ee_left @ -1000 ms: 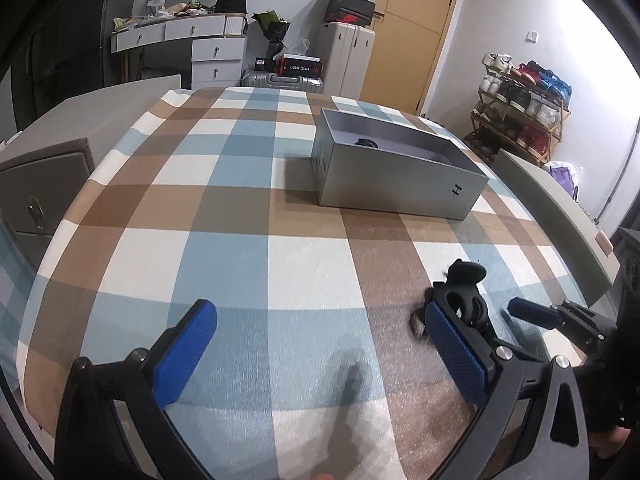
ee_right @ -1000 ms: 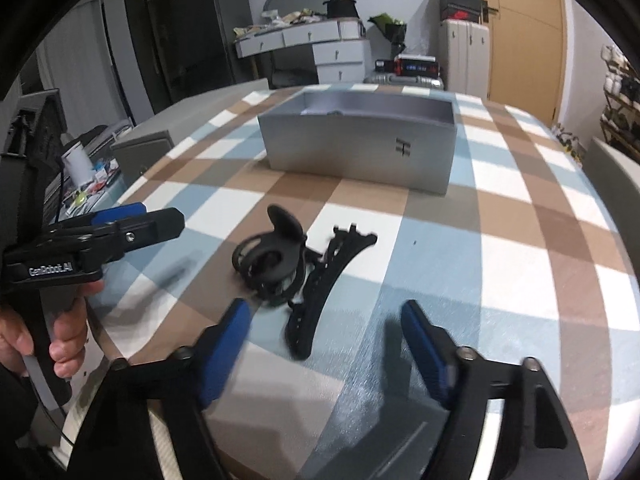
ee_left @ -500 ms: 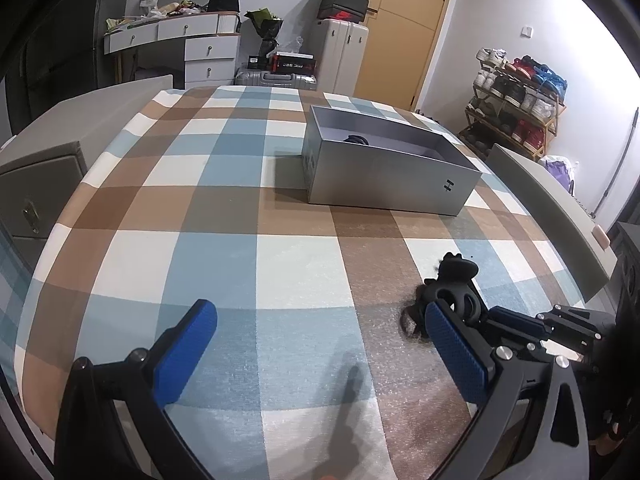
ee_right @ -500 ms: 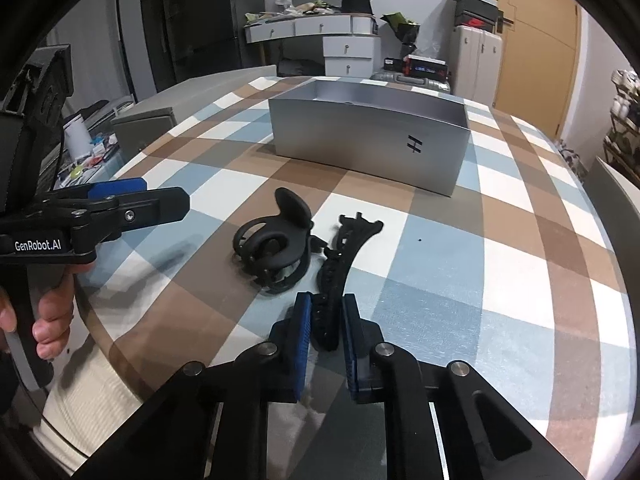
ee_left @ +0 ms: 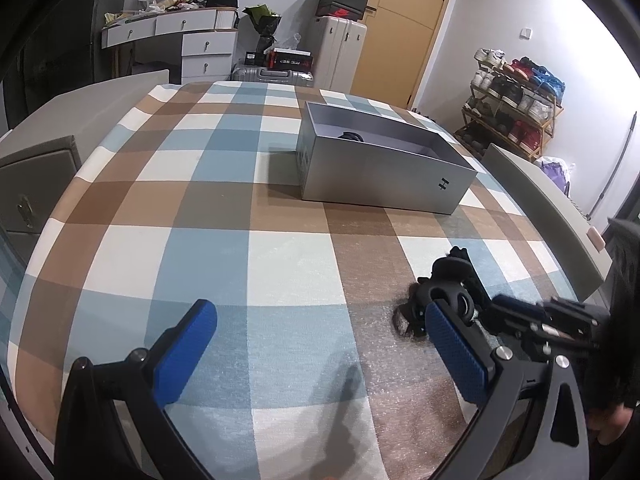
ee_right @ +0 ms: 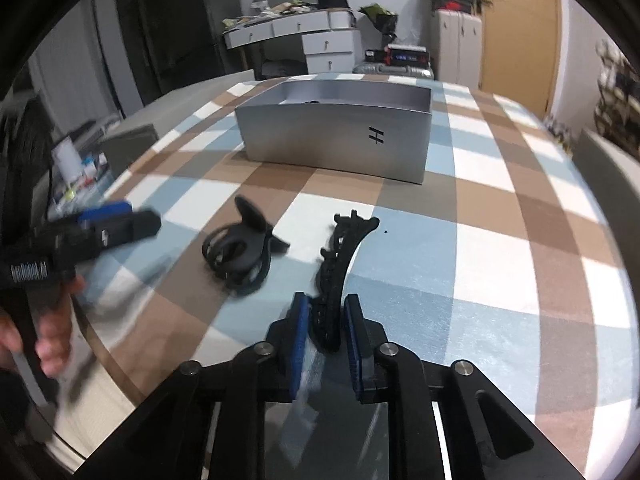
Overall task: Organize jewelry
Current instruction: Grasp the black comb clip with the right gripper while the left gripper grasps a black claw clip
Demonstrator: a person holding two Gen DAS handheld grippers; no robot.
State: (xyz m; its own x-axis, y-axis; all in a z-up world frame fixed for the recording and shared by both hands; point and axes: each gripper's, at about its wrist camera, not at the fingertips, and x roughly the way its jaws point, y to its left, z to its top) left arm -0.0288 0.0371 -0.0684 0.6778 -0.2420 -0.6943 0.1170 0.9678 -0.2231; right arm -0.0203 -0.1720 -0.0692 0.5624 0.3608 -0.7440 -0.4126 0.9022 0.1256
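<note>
A curved black hair clip (ee_right: 340, 256) with teeth sits between the blue pads of my right gripper (ee_right: 326, 316); the pads hold its near end while the jaws are opening a little. A black claw clip (ee_right: 240, 252) lies on the checked cloth just left of it, apart from it; in the left wrist view the claw clip (ee_left: 448, 280) shows beside the right gripper (ee_left: 504, 310). My left gripper (ee_left: 318, 312) stands wide open over bare cloth, holding nothing. A grey open box (ee_right: 336, 136) stands farther back, with a dark item (ee_left: 350, 136) inside.
The checked tablecloth (ee_left: 280, 260) covers a rounded table. A person's hand (ee_right: 48, 336) holds the left gripper (ee_right: 132, 218) at the table's left edge. Grey cabinets flank the table. Drawers, suitcases and a shoe rack stand far behind.
The right gripper's jaws went from wide open to closed on the curved hair clip. The clip has been drawn slightly away from the claw clip. The left gripper has stayed open in place.
</note>
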